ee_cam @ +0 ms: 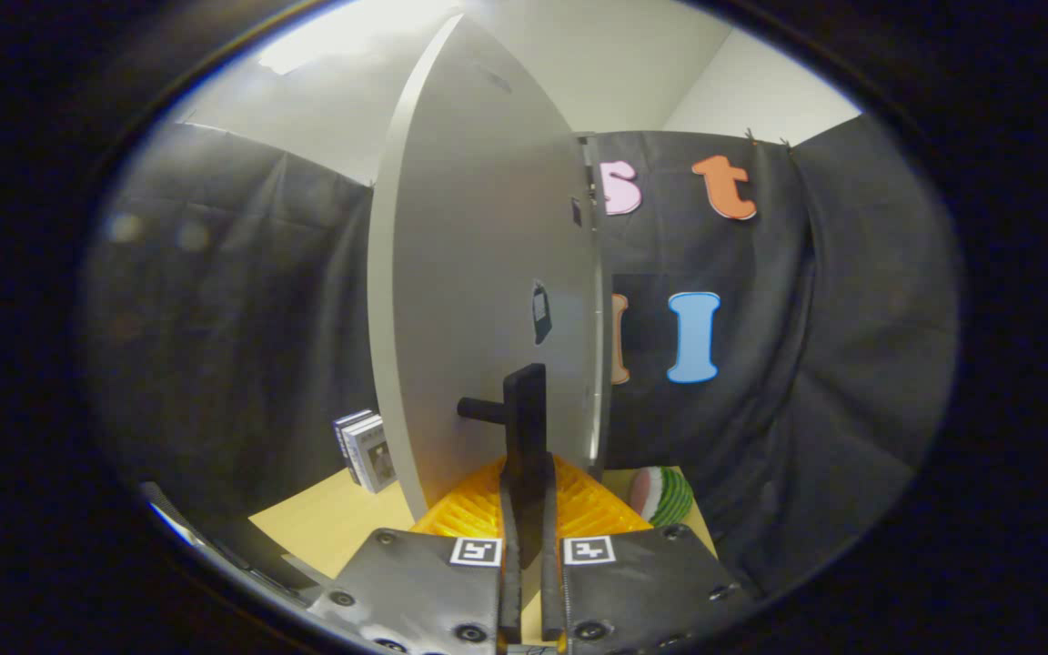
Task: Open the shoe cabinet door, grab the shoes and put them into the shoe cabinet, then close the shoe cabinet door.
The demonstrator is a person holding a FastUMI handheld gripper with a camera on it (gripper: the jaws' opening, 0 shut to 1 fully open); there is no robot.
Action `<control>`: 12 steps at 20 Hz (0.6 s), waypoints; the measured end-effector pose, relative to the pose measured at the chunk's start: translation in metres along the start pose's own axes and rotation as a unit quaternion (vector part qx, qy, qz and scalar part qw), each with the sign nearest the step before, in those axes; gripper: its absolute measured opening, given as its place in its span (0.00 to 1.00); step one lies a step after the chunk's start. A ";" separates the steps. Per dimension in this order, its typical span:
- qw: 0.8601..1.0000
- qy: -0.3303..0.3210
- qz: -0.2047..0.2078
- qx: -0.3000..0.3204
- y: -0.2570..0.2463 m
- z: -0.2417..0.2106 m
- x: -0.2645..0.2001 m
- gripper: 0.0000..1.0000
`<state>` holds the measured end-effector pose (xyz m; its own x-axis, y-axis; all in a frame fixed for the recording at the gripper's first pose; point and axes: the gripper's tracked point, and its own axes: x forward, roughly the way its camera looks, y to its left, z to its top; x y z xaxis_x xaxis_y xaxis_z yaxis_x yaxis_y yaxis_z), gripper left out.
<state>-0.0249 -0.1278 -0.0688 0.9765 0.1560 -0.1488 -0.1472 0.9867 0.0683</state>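
While the gripper [529, 537] points at the shoe cabinet door [488, 300], its two fingers stand close together, clamped on the dark upright handle [525, 428] of that door; both fingers press the handle's lower end from either side. Handle: a flat vertical bar, joined to the door face by a short round peg on its left. Door: pale grey panel, seen nearly edge-on, swung out toward the camera, its near edge curving up on the left; a small dark fitting [540, 312] sits on its face above the handle. Yellow ribbed item [478, 509]: lies on the table [324, 523] just beyond the fingers, at the door's foot, partly hidden by them. Small stack of boxes [366, 450]: upright on the table left of the door's near edge, toward the table's far side. Round green-and-pink item [662, 494]: rests near the table's right edge, right of the door. Black cloth hangs behind all.
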 end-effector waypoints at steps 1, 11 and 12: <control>1.000 0.001 -0.008 0.004 -0.009 0.000 -0.003 0.10; 0.999 0.005 -0.040 0.024 -0.068 0.003 -0.005 0.04; 0.999 0.006 -0.038 0.023 -0.068 0.002 -0.006 0.04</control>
<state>-0.0205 -0.1959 -0.0701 0.9828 0.0809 -0.1663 -0.0645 0.9927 0.1018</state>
